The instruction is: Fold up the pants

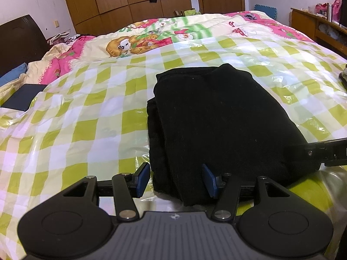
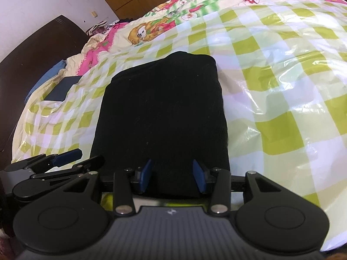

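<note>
checked bed sheet [image 1: 91, 117]: folded pants [image 1: 216, 117] long axis running away; left gripper [image 1: 176, 178] and right gripper [image 2: 172, 174] part-open, straddling near edge, grip unclear.

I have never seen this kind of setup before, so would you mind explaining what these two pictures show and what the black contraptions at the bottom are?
Each picture comes from a camera mounted on a hand-held two-finger gripper, looking forward along its blue-padded fingers. One view belongs to the left gripper, the other to the right gripper. Both sit at the near edge of the folded black pants, which lie on a green-and-white checked plastic sheet spread over a bed. Both grippers' jaws stand apart with cloth between them; neither visibly clamps the pants. A dark flat box lies off to the left.
</note>
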The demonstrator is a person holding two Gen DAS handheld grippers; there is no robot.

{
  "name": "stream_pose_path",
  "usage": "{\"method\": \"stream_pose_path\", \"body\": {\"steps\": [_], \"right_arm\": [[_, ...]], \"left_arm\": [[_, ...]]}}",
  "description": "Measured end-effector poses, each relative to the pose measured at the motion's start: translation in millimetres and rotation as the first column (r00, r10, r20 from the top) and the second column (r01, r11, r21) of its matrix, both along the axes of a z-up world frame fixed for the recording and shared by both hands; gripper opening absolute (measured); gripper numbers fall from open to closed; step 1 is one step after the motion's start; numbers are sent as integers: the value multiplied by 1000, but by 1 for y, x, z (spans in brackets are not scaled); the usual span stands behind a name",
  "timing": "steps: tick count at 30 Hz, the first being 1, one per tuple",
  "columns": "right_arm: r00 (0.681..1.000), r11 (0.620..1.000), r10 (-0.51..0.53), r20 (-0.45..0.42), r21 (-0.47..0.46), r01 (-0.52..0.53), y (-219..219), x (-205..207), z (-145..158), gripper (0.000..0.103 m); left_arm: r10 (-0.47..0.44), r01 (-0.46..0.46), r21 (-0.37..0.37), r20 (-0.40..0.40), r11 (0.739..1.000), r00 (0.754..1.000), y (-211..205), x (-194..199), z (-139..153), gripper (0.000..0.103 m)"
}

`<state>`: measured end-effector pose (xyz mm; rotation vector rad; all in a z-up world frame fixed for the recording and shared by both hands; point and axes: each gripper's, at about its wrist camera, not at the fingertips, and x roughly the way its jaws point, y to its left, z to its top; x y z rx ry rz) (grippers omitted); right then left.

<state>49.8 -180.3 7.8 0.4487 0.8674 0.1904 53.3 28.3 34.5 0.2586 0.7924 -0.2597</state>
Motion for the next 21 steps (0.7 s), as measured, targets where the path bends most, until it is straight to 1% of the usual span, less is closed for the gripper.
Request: {"method": "stream_pose_path", "body": {"steps": [6, 8, 10, 12, 13, 14, 15, 17, 18, 20, 21], "right_arm": [[1000, 1000, -7, 6, 19, 7, -2, -1, 2, 44], [1000, 999, -20, 12, 36, 20, -8, -3, 5, 46], [999, 998, -34, 40, 56, 32, -16, -3, 12, 46], [997, 997, -48, 67, 71, 43, -24, 0, 17, 52], [996, 996, -52, 72, 77, 47, -27, 3, 17, 57], [996, 996, -54, 70, 80, 48, -31, 8, 16, 58], [997, 996, -54, 63, 79, 49, -33, 14, 14, 58], [998, 996, -46, 50, 74, 42, -34, 25, 9, 58], [998, 997, -41, 45, 70, 37, -34, 31, 6, 59], [999, 998, -32, 34, 63, 30, -33, 42, -3, 62], [999, 998, -33, 36, 60, 31, -34, 46, -6, 63]], "left_arm": [[3, -3, -14, -4, 1000, 1000, 4, -1, 2, 67], [-3, 3, -42, -12, 999, 1000, 8, 1, 8, 67], [-5, 4, -78, -10, 997, 1000, 14, 5, 16, 67], [-5, 4, -111, -8, 994, 1000, 19, 11, 22, 67], [-11, 8, -131, -19, 991, 1000, 20, 16, 23, 67], [-14, 10, -141, -26, 990, 1000, 21, 19, 24, 67], [-13, 10, -137, -24, 991, 1000, 20, 24, 23, 67], [-4, 3, -100, -9, 995, 1000, 17, 31, 18, 68], [0, -2, -97, -19, 995, 1000, 17, 36, 14, 68], [-6, -2, -135, -62, 991, 998, 20, 47, 6, 69], [-7, -4, -148, -71, 989, 997, 20, 51, 2, 74]]}}
